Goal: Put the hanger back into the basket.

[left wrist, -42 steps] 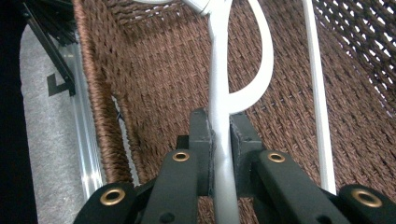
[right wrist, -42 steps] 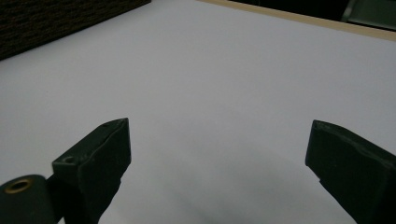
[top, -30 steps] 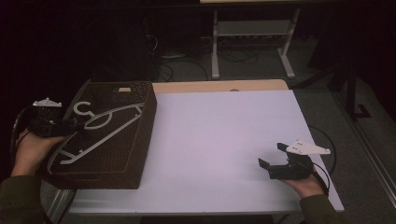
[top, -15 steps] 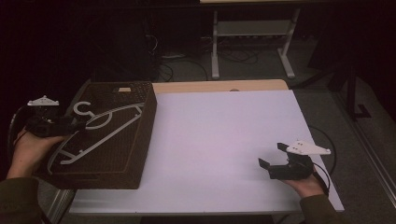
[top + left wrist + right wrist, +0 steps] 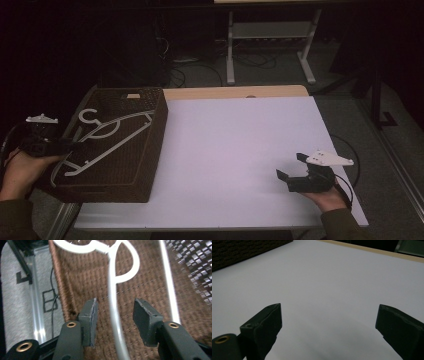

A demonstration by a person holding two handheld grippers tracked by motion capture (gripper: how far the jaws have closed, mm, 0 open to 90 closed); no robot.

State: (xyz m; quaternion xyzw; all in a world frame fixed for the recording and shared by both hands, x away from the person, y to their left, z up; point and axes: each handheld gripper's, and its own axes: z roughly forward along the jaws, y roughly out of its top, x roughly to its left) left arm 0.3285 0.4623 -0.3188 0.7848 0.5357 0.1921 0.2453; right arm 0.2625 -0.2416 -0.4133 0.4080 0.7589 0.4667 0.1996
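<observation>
A white hanger (image 5: 107, 135) lies in a brown wicker basket (image 5: 145, 165) on the left of the white table (image 5: 230, 145). My left gripper (image 5: 67, 146) reaches in over the basket's left rim. In the left gripper view a thin arm of the hanger (image 5: 112, 290) runs between the jaws of the left gripper (image 5: 115, 302). The jaws have just been closing, and there is a gap on both sides of the hanger. My right gripper (image 5: 290, 166) rests open at the table's near right. Its jaws (image 5: 329, 306) stand wide over bare table (image 5: 337, 277).
The basket fills the table's left side and overhangs its left edge. A corner of the basket (image 5: 237, 252) lies far ahead of the right gripper. Behind the table stand a metal frame (image 5: 270, 45) and floor cables (image 5: 200, 65).
My left hand has shifted slightly toward me along the basket's left rim. The hanger, the basket and the right gripper have stayed in place.
</observation>
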